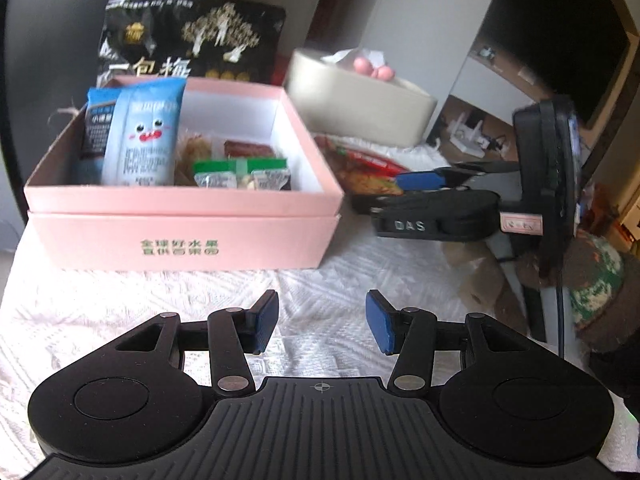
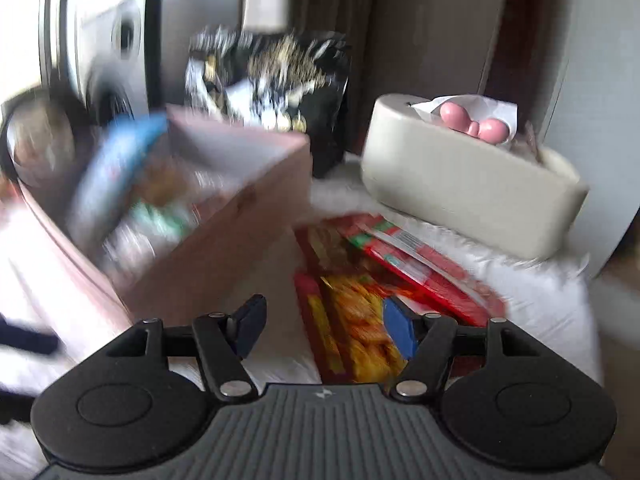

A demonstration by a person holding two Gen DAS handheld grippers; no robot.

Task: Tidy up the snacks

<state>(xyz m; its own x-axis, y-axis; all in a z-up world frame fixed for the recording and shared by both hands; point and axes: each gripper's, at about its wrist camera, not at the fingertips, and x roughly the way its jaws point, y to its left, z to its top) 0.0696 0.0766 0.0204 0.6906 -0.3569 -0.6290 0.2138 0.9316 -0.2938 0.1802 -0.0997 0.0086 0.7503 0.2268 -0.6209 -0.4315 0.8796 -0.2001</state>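
A pink box (image 1: 180,236) stands on the white cloth and holds blue snack packs (image 1: 140,136), a green-topped pack (image 1: 240,174) and a red bar (image 1: 250,148). A black snack bag (image 1: 192,44) leans behind it. Red and yellow snack packets (image 2: 360,312) lie right of the box (image 2: 224,240). My left gripper (image 1: 322,322) is open and empty in front of the box. My right gripper (image 2: 324,330) is open and empty just above the yellow packet; it also shows in the left wrist view (image 1: 420,182).
A beige tissue holder (image 2: 468,180) with pink balls stands at the back right, also in the left wrist view (image 1: 360,104). The table edge drops off at the right. A white appliance (image 2: 112,40) stands behind the box.
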